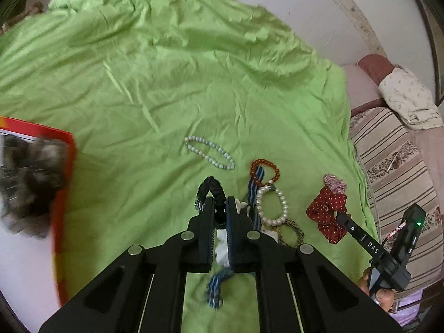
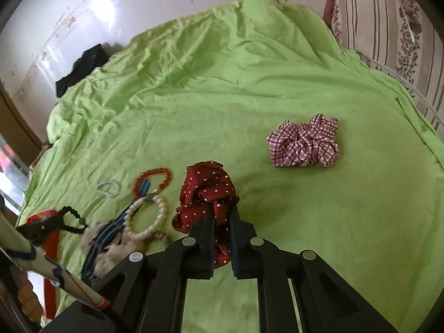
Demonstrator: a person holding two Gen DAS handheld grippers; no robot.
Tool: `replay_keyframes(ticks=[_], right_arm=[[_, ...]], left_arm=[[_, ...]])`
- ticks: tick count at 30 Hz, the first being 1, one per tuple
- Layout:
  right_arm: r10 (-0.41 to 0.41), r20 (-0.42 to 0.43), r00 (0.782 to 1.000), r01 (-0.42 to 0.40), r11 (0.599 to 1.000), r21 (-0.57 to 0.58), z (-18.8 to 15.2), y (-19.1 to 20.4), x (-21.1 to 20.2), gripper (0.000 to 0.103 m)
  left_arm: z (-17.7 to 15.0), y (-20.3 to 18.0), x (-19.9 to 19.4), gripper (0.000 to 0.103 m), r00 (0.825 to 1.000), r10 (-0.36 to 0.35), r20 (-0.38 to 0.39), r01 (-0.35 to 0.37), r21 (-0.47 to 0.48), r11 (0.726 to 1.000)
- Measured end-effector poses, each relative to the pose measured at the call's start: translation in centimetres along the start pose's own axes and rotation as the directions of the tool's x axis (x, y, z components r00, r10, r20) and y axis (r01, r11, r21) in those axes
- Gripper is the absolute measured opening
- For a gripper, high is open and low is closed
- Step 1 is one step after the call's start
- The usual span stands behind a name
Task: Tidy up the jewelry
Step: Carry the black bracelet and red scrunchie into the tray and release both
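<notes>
My left gripper [image 1: 219, 204] is shut on a black beaded bracelet [image 1: 215, 187] that loops up from its tips; in the right wrist view it shows at the left [image 2: 69, 216]. My right gripper [image 2: 221, 208] is shut on a dark red polka-dot scrunchie [image 2: 206, 191], also seen in the left wrist view [image 1: 326, 211]. On the green sheet [image 1: 166, 83] lie a pale green bead bracelet [image 1: 209, 152], an orange bead bracelet [image 1: 265, 170], a white pearl bracelet [image 1: 273, 206], a blue striped band [image 1: 254, 188] and a brown woven bracelet [image 1: 291, 231]. A red-and-white checked scrunchie [image 2: 304, 141] lies apart at the right.
A red box [image 1: 62, 194] with a furry grey item [image 1: 27, 183] sits at the left edge of the sheet. A striped floral sofa [image 1: 394, 166] borders the right side. A black cloth [image 2: 80, 68] lies on the floor beyond the sheet.
</notes>
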State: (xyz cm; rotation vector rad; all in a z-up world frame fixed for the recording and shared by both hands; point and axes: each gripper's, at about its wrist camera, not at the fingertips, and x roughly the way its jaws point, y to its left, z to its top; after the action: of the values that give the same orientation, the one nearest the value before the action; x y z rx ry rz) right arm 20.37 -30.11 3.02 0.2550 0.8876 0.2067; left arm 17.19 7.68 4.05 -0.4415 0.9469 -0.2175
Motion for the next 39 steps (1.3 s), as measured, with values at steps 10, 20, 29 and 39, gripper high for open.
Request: replay_keyframes(ticks=[10, 20, 29, 39], right_arm=[[0.107, 0.029, 0.994, -0.104, 0.988, -0.113, -3.0, 6.2, -6.3, 0.009], [0.272, 0.009, 0.962, -0.258, 0.923, -0.287, -5.6, 17.1, -11.2, 0.009], [0.346, -0.098, 0.933, -0.353, 0.831, -0.429, -8.2, 29.0, -10.8, 0.009], [0.256, -0.255, 0.932, -0.352, 0.807, -0.474, -13.6, 36.8, -1.7, 0.009]], left_arm=[[-3.9, -2.3, -10.7, 0.007, 0.988, 0.091, 0.128, -0.1, 0.073, 0.992], [-6.5, -1.3, -21.6, 0.007, 0.939, 0.22, 0.263, -0.257, 0.118, 0.959], [-5.0, 8.3, -25.2, 0.007, 0.874, 0.391, 0.289, -0.42, 0.041, 0.907], [-4.9, 20.9, -20.6, 0.007, 0.85, 0.505, 0.15, -0.502, -0.065, 0.863]])
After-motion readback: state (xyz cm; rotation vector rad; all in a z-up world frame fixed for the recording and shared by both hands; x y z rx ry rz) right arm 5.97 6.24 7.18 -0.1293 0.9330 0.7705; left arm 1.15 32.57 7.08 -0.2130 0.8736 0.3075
